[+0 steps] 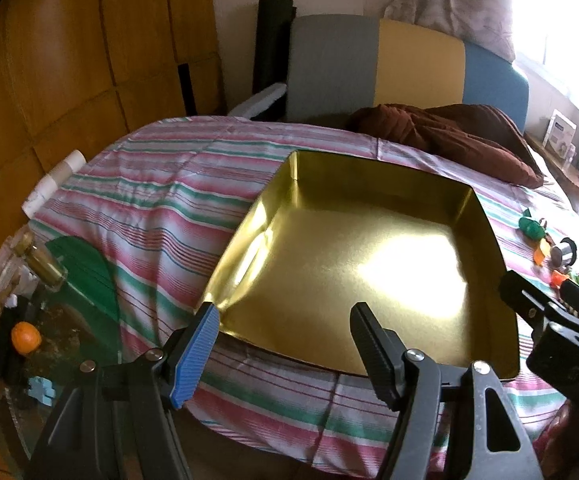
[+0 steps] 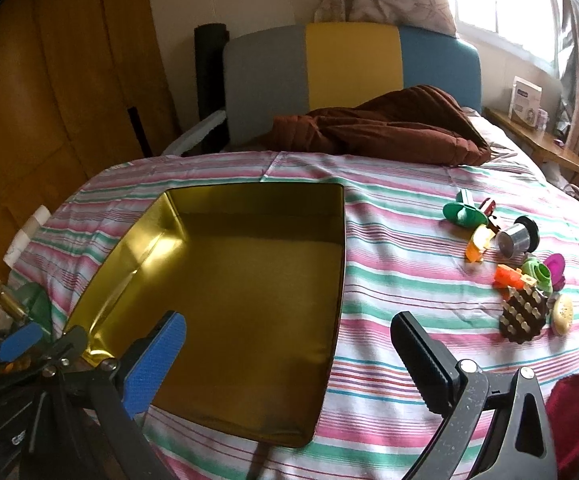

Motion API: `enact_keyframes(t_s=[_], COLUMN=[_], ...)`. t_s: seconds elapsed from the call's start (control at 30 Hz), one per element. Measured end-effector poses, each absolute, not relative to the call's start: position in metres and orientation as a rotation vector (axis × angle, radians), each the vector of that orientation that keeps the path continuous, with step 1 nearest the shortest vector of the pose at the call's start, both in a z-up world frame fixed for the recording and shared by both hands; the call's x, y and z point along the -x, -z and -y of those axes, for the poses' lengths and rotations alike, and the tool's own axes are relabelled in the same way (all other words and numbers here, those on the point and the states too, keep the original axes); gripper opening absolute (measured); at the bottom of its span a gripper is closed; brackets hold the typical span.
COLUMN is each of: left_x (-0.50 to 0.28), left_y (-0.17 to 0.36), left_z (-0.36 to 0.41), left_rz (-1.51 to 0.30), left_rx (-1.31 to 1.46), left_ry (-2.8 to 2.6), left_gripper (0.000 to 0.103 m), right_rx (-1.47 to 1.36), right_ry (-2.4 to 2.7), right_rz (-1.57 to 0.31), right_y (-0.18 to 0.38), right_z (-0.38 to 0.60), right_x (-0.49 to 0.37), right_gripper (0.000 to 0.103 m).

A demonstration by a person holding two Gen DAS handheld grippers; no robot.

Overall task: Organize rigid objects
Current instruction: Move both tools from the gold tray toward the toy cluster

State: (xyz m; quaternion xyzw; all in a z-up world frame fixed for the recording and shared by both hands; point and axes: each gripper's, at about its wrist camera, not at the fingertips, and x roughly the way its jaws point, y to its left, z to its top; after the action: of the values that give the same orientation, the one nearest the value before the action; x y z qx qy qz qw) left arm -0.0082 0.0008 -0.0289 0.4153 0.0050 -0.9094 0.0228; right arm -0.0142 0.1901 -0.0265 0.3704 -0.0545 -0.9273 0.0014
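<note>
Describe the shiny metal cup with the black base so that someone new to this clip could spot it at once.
Start at the open gold tin tray on the striped bedcover; the small objects lie in a cluster to its right. The small silver metal cup lies tipped on its side beside the green plastic disc. It is the only bare-metal piece among coloured plastic.

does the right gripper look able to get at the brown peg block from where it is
Probably yes. The right gripper is open and empty, and the brown peg block lies ahead to its right on the striped cloth, with bare cloth between them. A cream disc crowds its far side.
</note>
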Motion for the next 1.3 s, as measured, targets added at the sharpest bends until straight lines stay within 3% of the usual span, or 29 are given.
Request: enact_keyframes(t_s=[0.27,0.53,0.87,1.07,1.17,1.3], left_x=[0.008,0.001,-0.007,-0.012,-0.015,-0.020], left_y=[0.037,0.040,0.048,0.046,0.046,0.043], left_z=[-0.010,-0.048,-0.066,-0.076,-0.084,-0.097], left_rz=[-0.167,0.006,-0.056,-0.093,-0.060,0.002], left_rx=[-1.402,-1.413,-1.584,-1.620,-1.632,-1.629], left_ry=[2.909,3.004,3.069,3.102,3.115,3.139], left_gripper=[0.069,0.069,0.069,0.069,0.069,0.069], right_rx=[-1.145,-1.262,-1.373,-1.553,-1.640,-1.762], right_ry=[2.943,2.898,3.067,3.101,3.062,2.987], right_rz=[0.242,0.383,0.371,0.602,0.776,0.874], right_y=[0.022,0.041,0.038,0.039,0.047,0.060], right_z=[-0.222,-0.269,-0.359,-0.448,-0.494,-0.534], right_x=[0.007,0.006,-0.008,-0.008,-0.007,0.001], right_gripper=[0.103,0.103,0.103,0.103,0.103,0.098])
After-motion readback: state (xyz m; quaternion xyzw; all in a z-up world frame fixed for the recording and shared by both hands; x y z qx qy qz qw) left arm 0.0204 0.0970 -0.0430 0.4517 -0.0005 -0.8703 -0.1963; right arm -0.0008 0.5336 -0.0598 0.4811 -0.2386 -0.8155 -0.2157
